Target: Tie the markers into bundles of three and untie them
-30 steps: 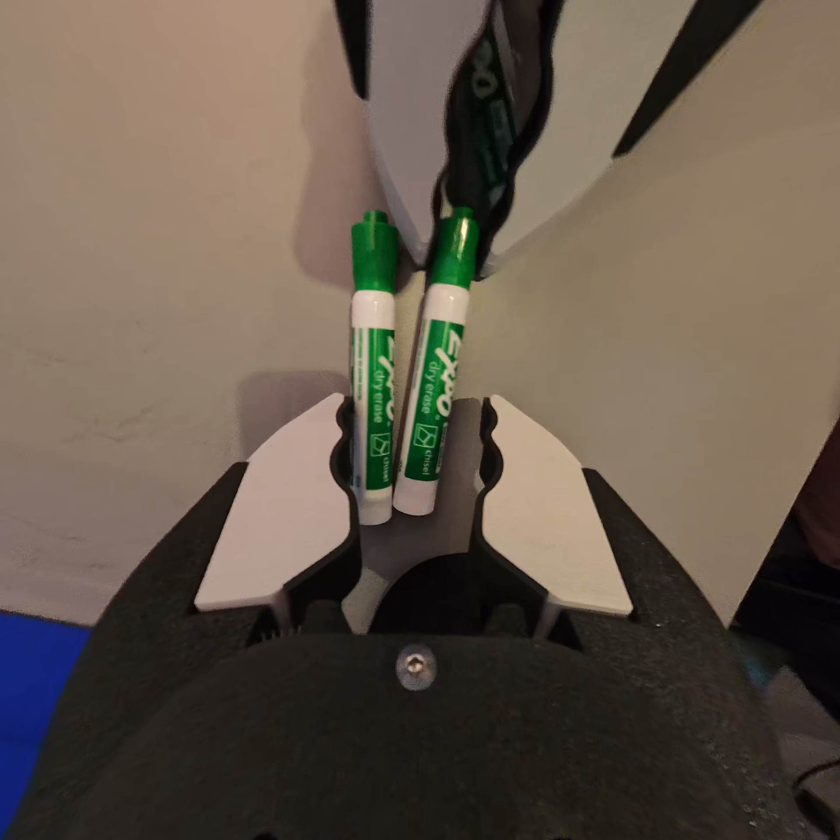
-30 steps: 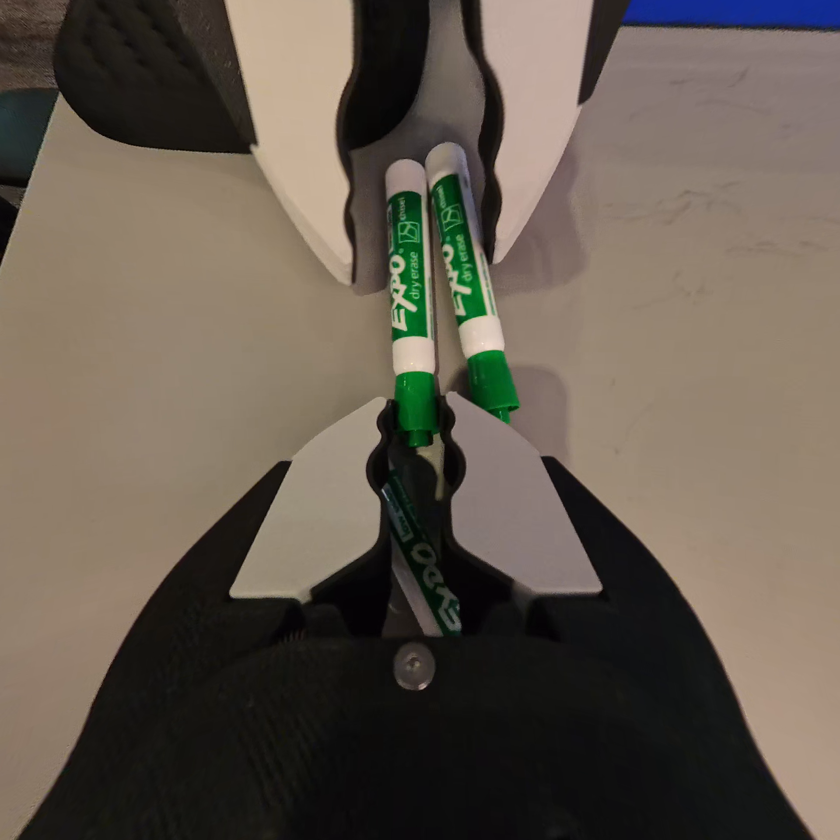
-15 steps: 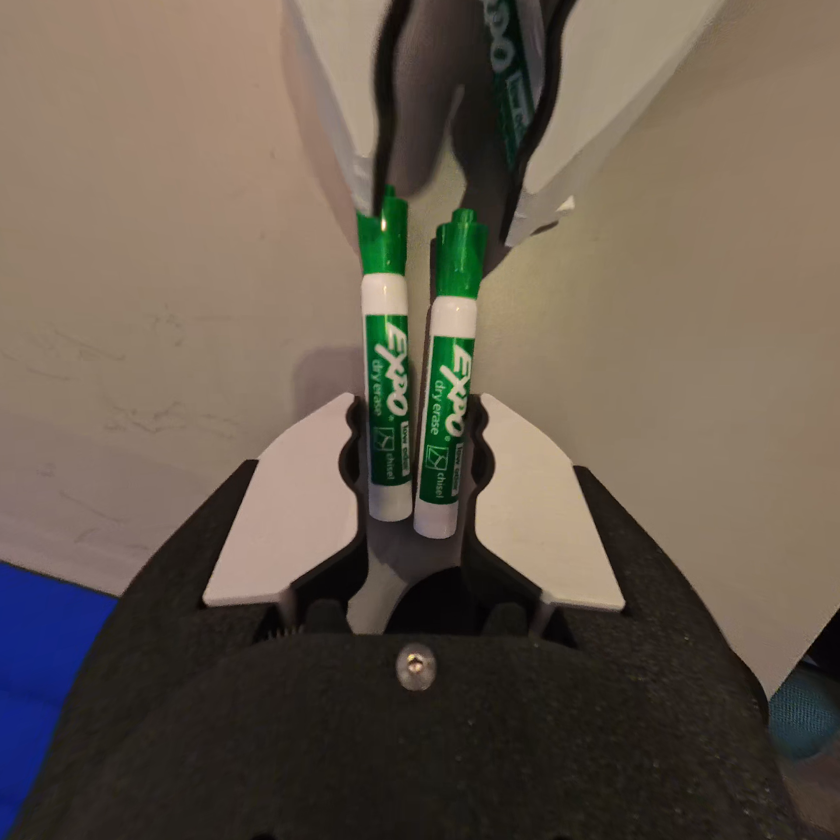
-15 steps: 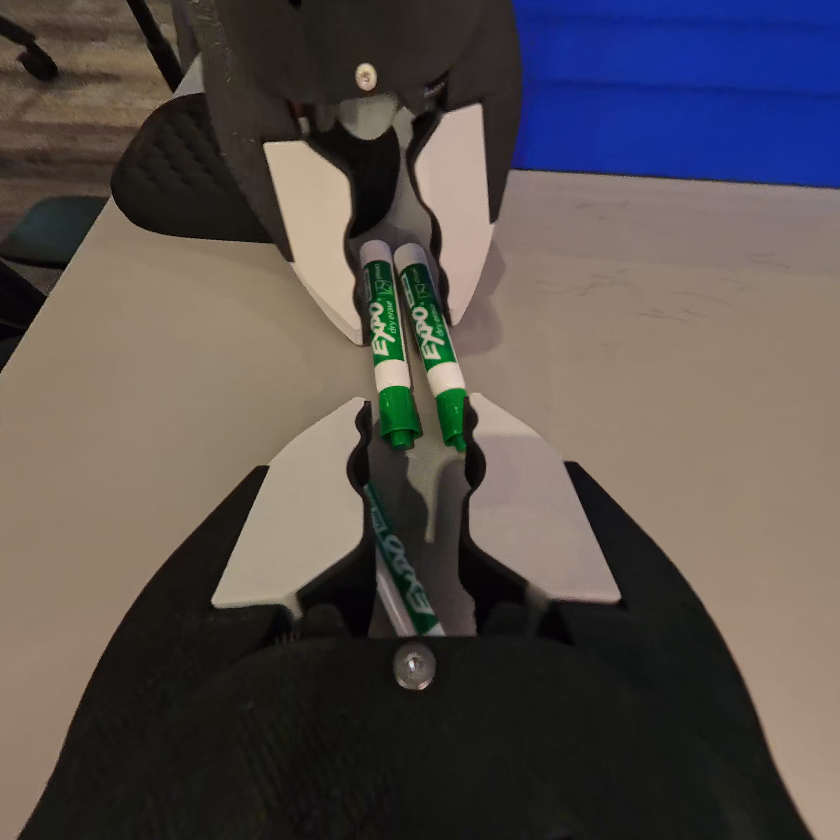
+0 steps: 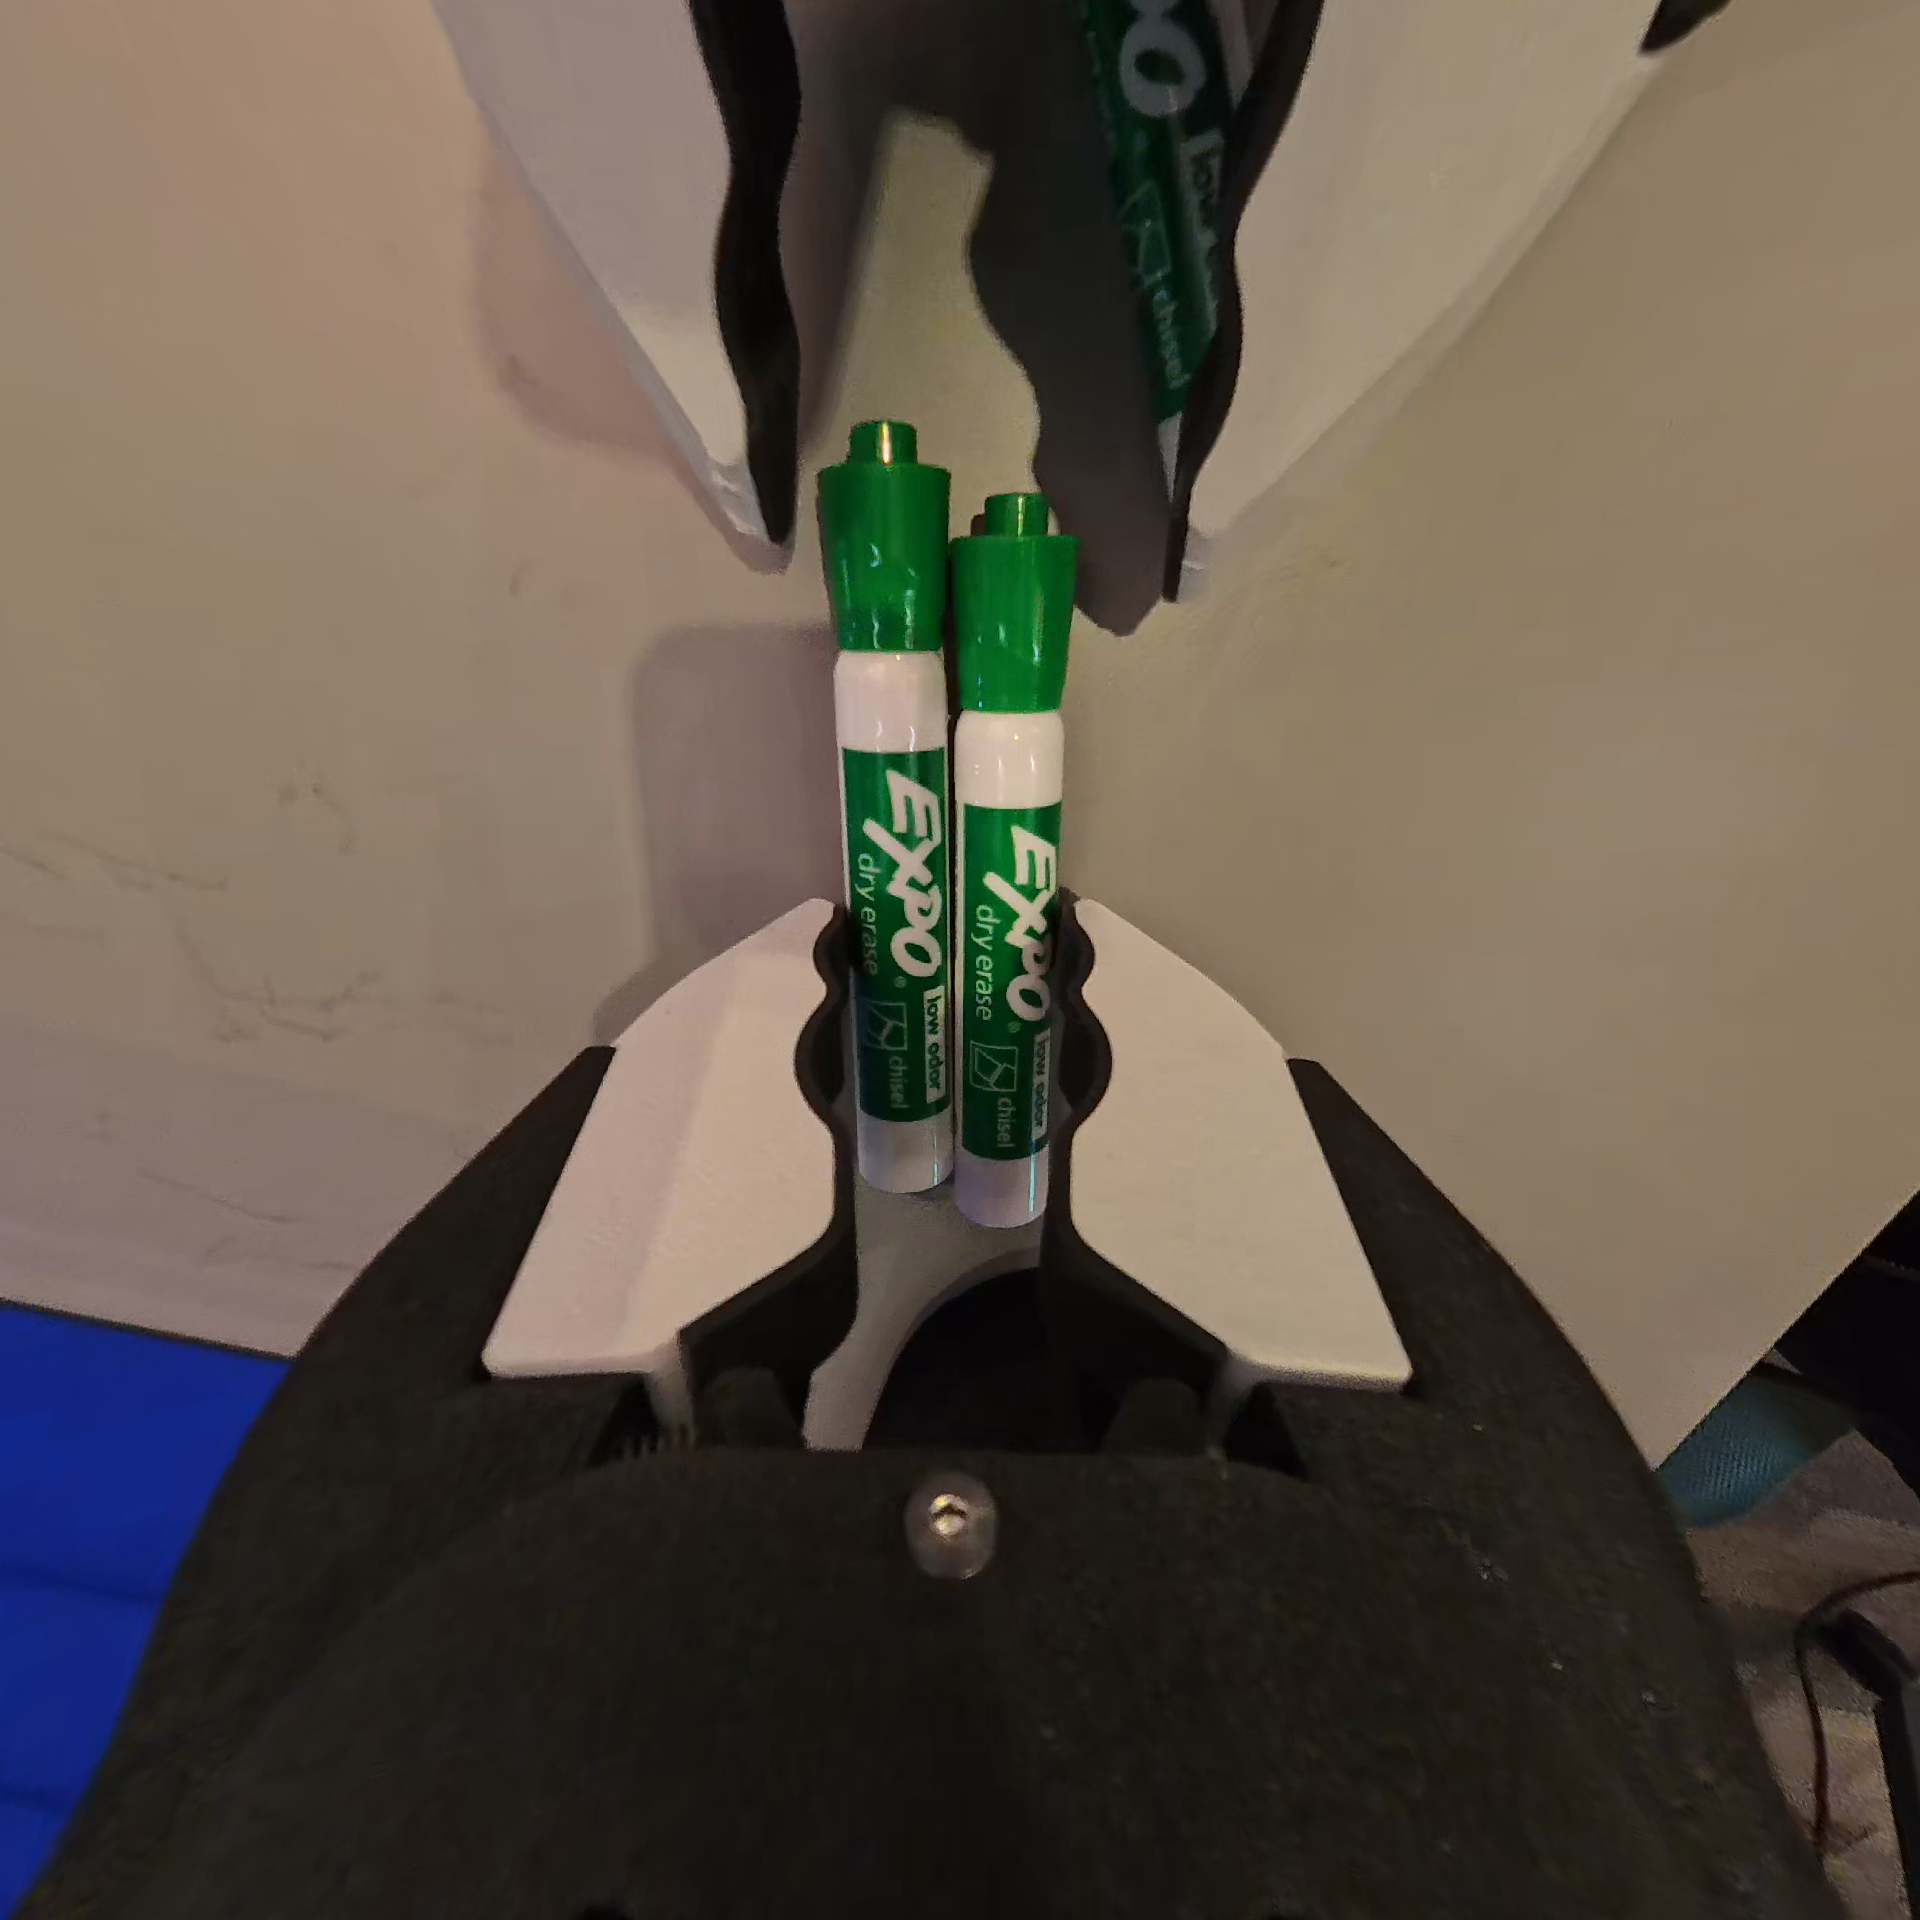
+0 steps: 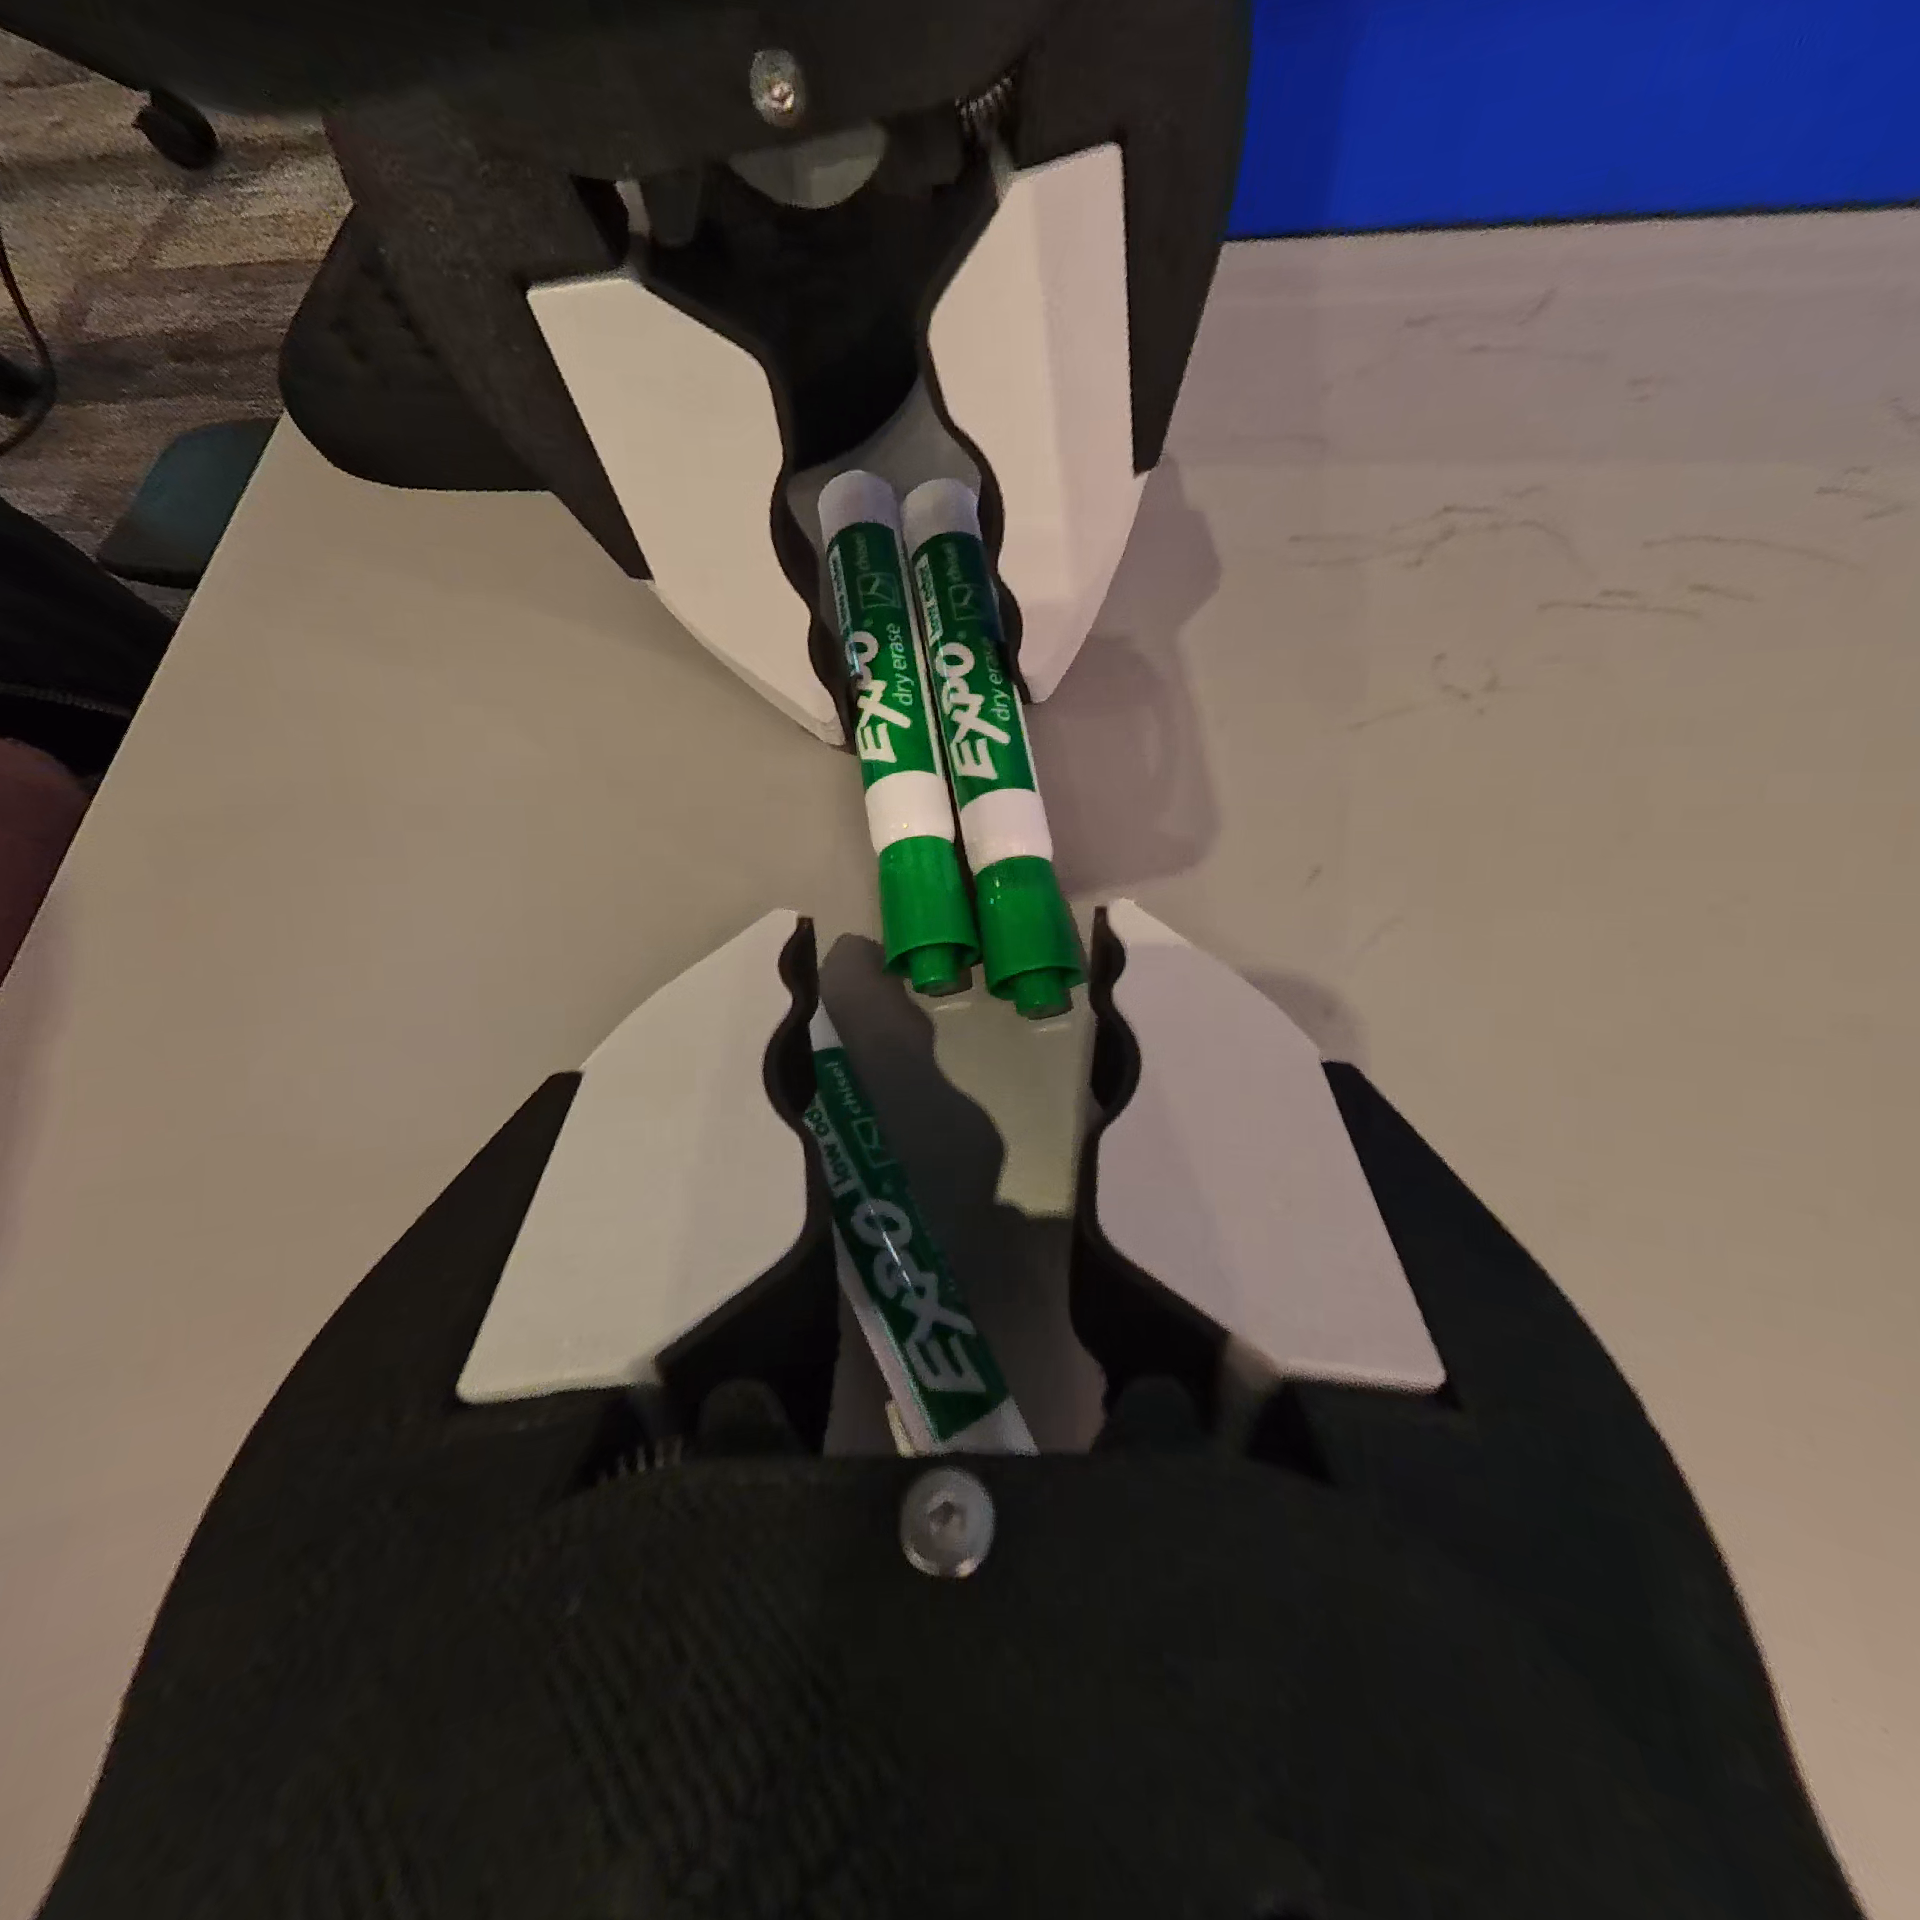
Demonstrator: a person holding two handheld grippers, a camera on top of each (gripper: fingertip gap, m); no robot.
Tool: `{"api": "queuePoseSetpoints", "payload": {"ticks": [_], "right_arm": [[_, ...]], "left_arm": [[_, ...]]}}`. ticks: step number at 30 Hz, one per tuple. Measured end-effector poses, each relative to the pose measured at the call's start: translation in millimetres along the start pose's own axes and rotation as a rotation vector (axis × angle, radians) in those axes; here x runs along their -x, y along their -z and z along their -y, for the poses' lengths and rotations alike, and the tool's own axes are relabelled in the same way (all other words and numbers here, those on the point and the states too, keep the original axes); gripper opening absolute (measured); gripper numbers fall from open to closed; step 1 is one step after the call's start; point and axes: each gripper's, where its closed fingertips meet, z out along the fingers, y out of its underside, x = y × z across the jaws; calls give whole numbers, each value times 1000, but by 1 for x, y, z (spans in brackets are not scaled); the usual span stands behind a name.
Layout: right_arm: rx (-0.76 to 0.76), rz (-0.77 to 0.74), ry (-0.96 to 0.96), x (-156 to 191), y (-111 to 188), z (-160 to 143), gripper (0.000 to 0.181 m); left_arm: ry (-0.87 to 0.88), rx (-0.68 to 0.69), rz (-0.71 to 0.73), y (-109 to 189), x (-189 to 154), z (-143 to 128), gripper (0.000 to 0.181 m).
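Observation:
Two green-capped dry-erase markers [image 5: 896, 831] [image 5: 1010, 894] lie side by side on the beige table [image 5: 312, 727], caps pointing away. My left gripper [image 5: 951, 914] is shut on their barrels. It shows at the top of the right wrist view [image 6: 930, 717] with the pair [image 6: 891, 675] between its fingers. My right gripper [image 6: 951, 920] is open, its tips just short of the caps. A third marker [image 6: 904, 1247] lies slanted between its fingers, against the left one. This marker also shows in the left wrist view [image 5: 1153, 208] inside the right gripper [image 5: 977, 540].
A blue panel [image 6: 1558, 104] stands past the table's far edge and also shows in the left wrist view [image 5: 104, 1507]. A dark chair [image 6: 187, 499] and carpet lie beyond the left edge. The table edge runs diagonally at right [image 5: 1558, 1195]. Across from one pair of fingers to the other is roughly 6 centimeters.
My left gripper has closed on the two markers and pressed them together. My right gripper has opened wide, loosing the third marker, which now rests slanted between its fingers.

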Motion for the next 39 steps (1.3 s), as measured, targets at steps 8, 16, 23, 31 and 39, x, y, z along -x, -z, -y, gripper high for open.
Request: {"api": "queuePoseSetpoints", "payload": {"ticks": [8, 16, 23, 31, 39], "right_arm": [[9, 69, -107, -1, -2, -5, 51], [-11, 302, -296, 2, 3, 3, 40], [-13, 412, -415, 7, 5, 7, 40], [46, 499, -489, 12, 4, 8, 42], [78, 432, -393, 13, 5, 4, 46]], "left_arm": [[-9, -2, -2, 0, 0, 0, 38], [-65, 11, -11, 0, 0, -1, 38], [-93, -16, -19, 0, -2, -1, 37], [-112, -100, 43, 2, -7, 2, 38], [-111, -92, 45, 1, -8, 4, 38]]}}
